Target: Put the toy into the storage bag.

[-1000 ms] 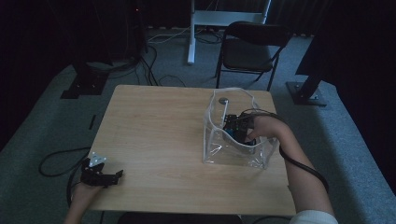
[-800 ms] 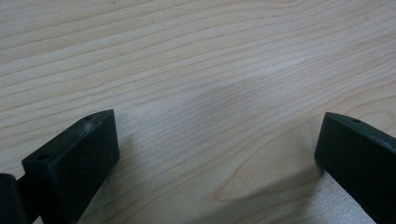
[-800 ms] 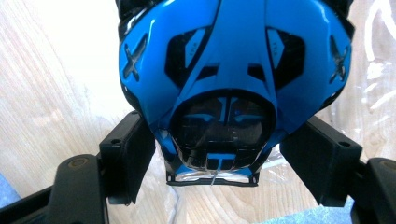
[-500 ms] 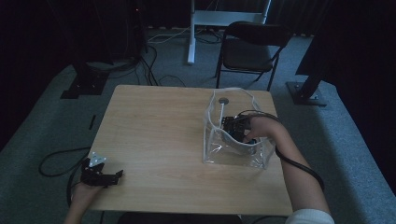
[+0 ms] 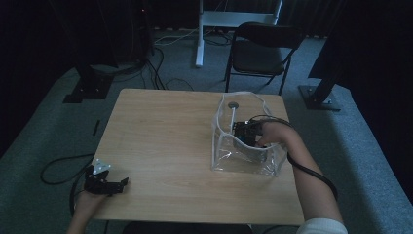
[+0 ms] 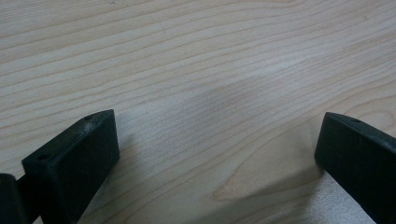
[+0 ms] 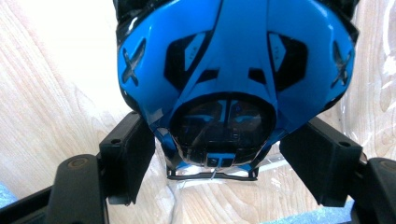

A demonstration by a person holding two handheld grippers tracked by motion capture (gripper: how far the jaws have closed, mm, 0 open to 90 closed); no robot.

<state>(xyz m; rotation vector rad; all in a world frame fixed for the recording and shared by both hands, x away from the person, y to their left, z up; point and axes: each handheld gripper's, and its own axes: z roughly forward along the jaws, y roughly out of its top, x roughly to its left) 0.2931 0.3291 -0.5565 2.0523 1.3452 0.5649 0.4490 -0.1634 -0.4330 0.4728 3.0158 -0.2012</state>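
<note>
Fingers of right gripper clamp blue toy, inside bag.

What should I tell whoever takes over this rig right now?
Right gripper: down inside the clear plastic bag, jaws around a blue and black toy car; the jaws sit at its narrow end, contact not certain.
Left gripper: open, nothing between the jaws, resting at the near left corner of the wooden table.
Done: the car is inside the bag, which stands upright on the table's right side.
Left: probably confirm the car is let go or gripped, then lift the right gripper clear of the bag.
</note>
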